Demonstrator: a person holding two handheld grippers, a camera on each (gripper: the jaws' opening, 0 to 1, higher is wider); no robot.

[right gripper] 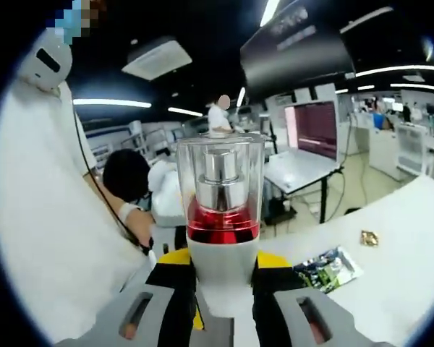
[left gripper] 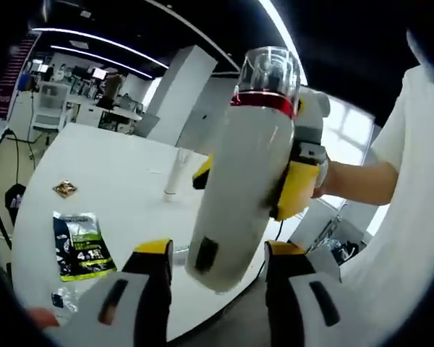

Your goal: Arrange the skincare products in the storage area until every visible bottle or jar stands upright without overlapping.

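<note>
- One white bottle (left gripper: 239,181) with a red band and clear cap is held up off the white table (left gripper: 108,173), likely so it can be set down upright.
- The right gripper (right gripper: 224,289) is clenched on the bottle's body, just below the red band (cap pointing away from its camera).
- The left gripper (left gripper: 218,269) is released, its jaws either side of the bottle's base without touching it.
- On the table beyond the bottle: one green-and-black sachet (left gripper: 77,246) and one small gold packet (left gripper: 64,189).
</note>
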